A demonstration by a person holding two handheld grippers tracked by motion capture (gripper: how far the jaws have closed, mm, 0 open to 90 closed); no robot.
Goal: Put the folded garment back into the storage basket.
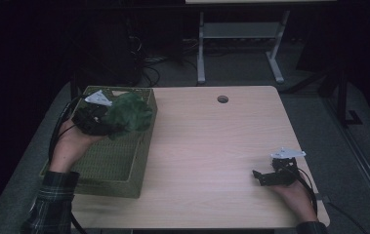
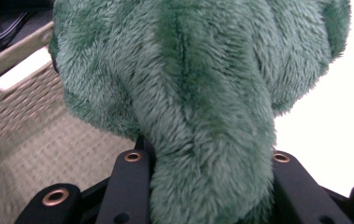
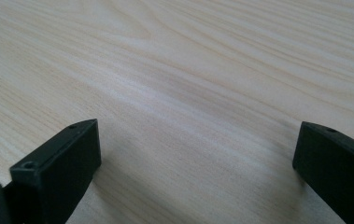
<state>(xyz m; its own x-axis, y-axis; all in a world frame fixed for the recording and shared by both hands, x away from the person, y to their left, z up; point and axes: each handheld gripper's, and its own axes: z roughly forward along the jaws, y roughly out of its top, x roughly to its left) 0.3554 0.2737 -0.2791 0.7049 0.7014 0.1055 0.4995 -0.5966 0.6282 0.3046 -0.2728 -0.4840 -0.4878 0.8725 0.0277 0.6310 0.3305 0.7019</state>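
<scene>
Left tool (image 1: pixel 105 123) grips a green plush toy (image 1: pixel 130 113) above the woven basket (image 1: pixel 119 165).
Right tool (image 1: pixel 266 176) rests on the bench (image 1: pixel 212 146), jaws wide, nothing between them.

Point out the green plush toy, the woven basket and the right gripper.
green plush toy (image 1: pixel 131 113), high view, fuzzy body.
woven basket (image 1: pixel 116 161), high view, bare woven floor.
right gripper (image 1: pixel 257 176), high view, between its fingers.

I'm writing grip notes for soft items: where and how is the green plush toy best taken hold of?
Probably by a narrow fold of its fur, as the left gripper does now: the green plush toy bulges wide beyond the jaws, while the pinched strip fits between them. Come from the side, level, above the woven basket; soft pile squashes, so a firm pinch should hold.
</scene>
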